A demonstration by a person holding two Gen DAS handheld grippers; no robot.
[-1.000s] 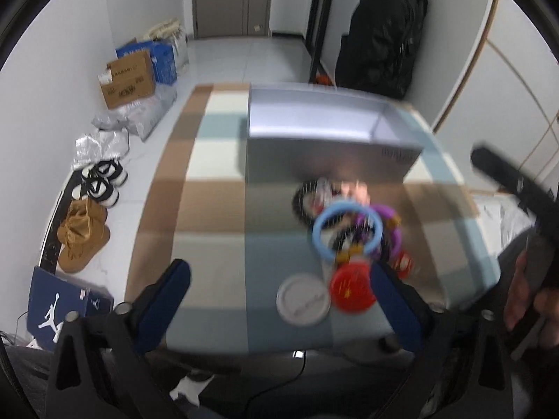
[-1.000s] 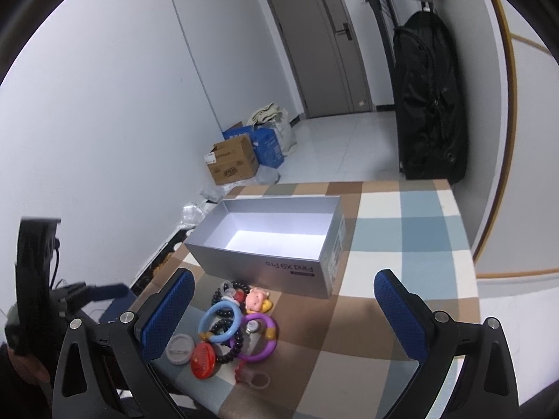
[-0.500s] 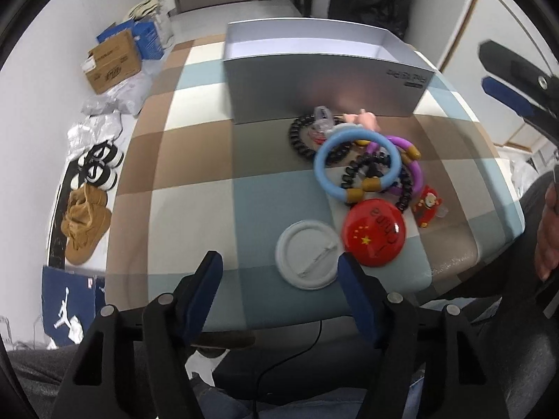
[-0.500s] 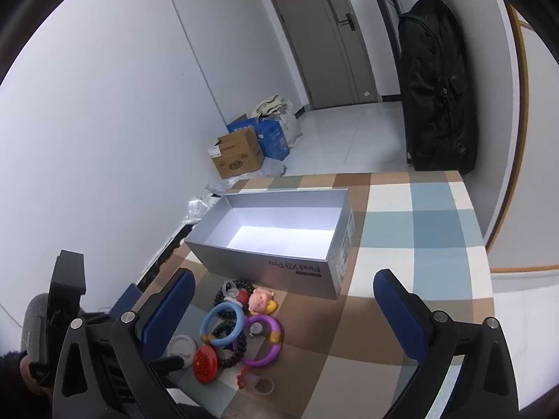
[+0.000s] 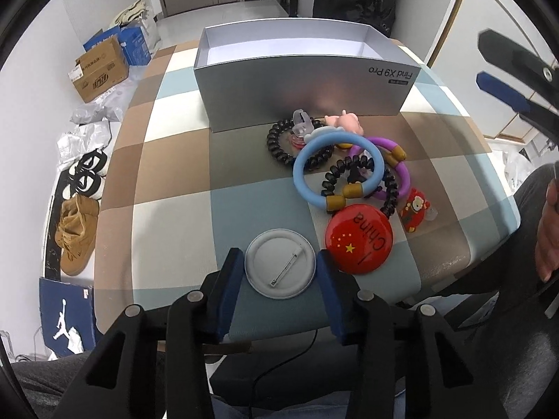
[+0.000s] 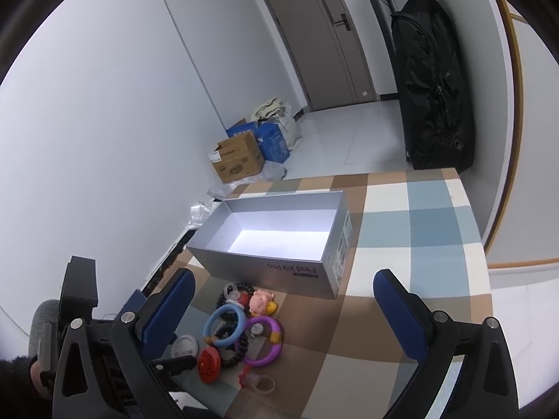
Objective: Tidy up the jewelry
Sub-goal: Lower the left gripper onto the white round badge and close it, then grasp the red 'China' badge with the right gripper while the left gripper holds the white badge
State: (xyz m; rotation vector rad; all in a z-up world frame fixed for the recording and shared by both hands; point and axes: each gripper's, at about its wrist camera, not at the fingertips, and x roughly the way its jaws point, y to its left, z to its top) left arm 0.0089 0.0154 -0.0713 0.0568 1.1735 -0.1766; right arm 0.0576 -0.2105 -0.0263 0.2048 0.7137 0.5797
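Blue-padded left gripper pitched steeply down over the counter near edge, jaws closing around the white badge, pads flanking its rim, not clearly pressing yet. Lying face down beside the red badge, pin running diagonally from near-left toward far-right. Right gripper angled gently downward toward the grey box, jaws spread wide, nothing between them.
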